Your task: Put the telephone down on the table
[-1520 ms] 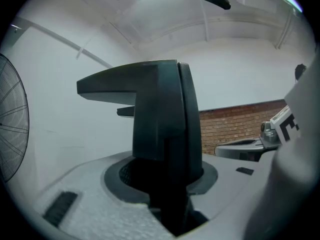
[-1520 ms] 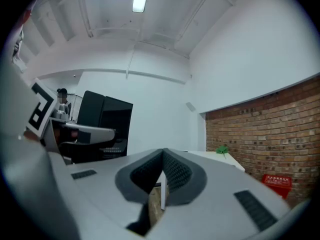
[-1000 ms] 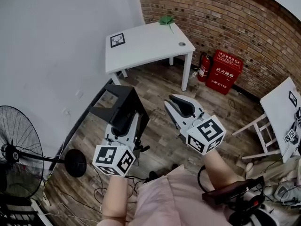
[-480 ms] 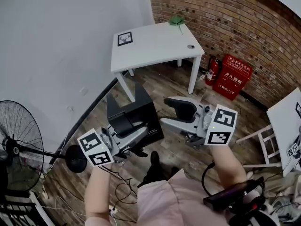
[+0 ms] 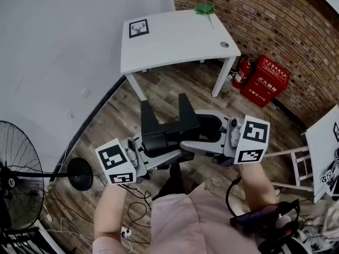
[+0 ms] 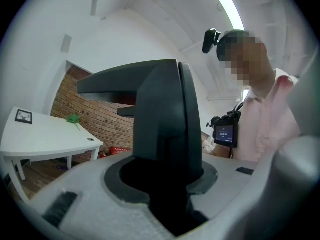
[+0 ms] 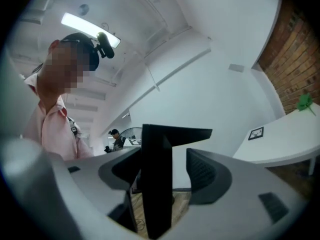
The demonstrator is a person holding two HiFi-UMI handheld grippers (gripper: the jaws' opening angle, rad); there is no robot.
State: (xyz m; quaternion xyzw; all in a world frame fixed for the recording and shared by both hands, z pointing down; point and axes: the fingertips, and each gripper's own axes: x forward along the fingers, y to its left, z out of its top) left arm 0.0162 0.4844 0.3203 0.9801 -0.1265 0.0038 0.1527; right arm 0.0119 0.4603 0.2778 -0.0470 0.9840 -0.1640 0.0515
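Observation:
The black telephone (image 5: 165, 121), an angular black piece, hangs in the air in front of me, over the wooden floor. My left gripper (image 5: 168, 153) points right and is shut on its lower part; in the left gripper view the telephone (image 6: 162, 129) fills the gap between the jaws of the left gripper (image 6: 165, 181). My right gripper (image 5: 197, 137) points left from the other side. Its jaws have just been opening; the telephone (image 7: 156, 174) stands between them with a gap beside the right jaw of the right gripper (image 7: 167, 181). The white table (image 5: 175, 44) stands farther off by the brick wall.
A green object (image 5: 204, 8) and a small round thing (image 5: 224, 44) lie on the table. A fire extinguisher (image 5: 241, 70) and a red box (image 5: 270, 81) stand by the wall. A floor fan (image 5: 24, 168) is at the left, another white table (image 5: 320, 142) at the right.
Both grippers have swung inward to face each other. The telephone has travelled right with the left gripper. The right jaws have opened and now stand round it.

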